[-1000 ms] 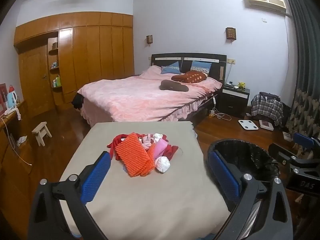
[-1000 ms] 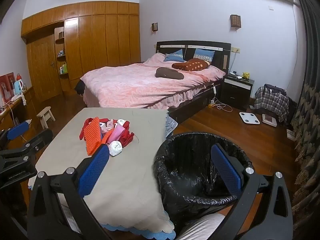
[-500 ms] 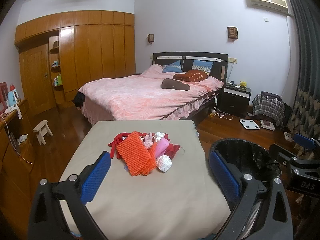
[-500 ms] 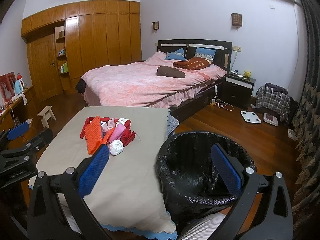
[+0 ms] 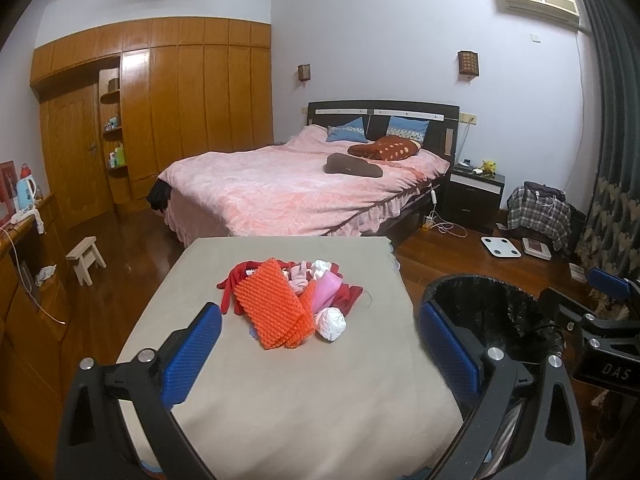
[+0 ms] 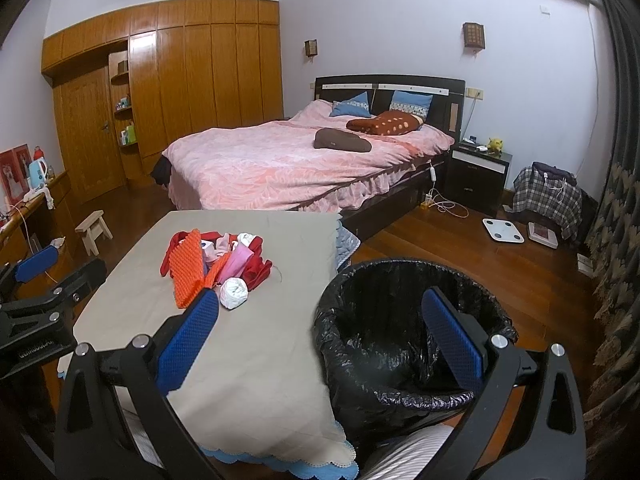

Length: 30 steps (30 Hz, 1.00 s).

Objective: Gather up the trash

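bin (image 5: 492,304) partly hidden by tool; shelf bottles (image 6: 127,130) indistinct

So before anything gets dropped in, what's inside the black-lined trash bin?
The trash bin shows only its crumpled black liner; no trash is visible. The right gripper finger hides part of the inside.

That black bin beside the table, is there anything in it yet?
Looks empty. The right wrist view shows only bare black liner inside the bin; its very bottom is hidden. The trash pile remains on the table.

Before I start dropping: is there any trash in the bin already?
No. In the right wrist view, the bin shows only its black liner; the trash pile sits on the table.
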Each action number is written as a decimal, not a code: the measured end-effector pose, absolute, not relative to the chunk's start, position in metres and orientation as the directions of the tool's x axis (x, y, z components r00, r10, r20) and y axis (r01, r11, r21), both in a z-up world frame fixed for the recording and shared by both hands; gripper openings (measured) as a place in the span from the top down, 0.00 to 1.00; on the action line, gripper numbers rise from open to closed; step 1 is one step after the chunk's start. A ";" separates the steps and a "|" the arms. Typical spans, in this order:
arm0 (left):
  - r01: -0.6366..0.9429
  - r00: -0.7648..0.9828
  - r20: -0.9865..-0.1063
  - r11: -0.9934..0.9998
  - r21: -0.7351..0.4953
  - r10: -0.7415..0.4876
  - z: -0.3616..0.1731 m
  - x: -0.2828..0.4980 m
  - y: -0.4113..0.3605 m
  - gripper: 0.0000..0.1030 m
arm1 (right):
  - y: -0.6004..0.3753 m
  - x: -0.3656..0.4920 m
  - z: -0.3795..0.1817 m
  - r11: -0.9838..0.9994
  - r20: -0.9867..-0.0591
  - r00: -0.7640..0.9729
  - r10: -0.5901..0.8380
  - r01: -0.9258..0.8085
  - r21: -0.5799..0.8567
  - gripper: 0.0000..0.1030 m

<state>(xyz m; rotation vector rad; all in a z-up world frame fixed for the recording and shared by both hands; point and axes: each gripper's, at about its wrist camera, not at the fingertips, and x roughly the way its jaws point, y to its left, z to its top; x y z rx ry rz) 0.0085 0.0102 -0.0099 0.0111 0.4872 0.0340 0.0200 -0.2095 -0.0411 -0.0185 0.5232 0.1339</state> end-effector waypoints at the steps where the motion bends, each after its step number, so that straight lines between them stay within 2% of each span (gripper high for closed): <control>1: -0.030 0.883 -0.469 0.999 0.019 0.036 -0.011 0.009 0.011 0.06 | -0.210 0.021 -0.040 0.991 -0.500 0.857 0.123 -0.132 0.017 0.05; 30: -0.036 0.878 -0.477 0.999 0.017 0.040 -0.016 0.009 0.012 0.06 | -0.207 0.026 -0.056 0.991 -0.512 0.850 0.127 -0.133 0.025 0.05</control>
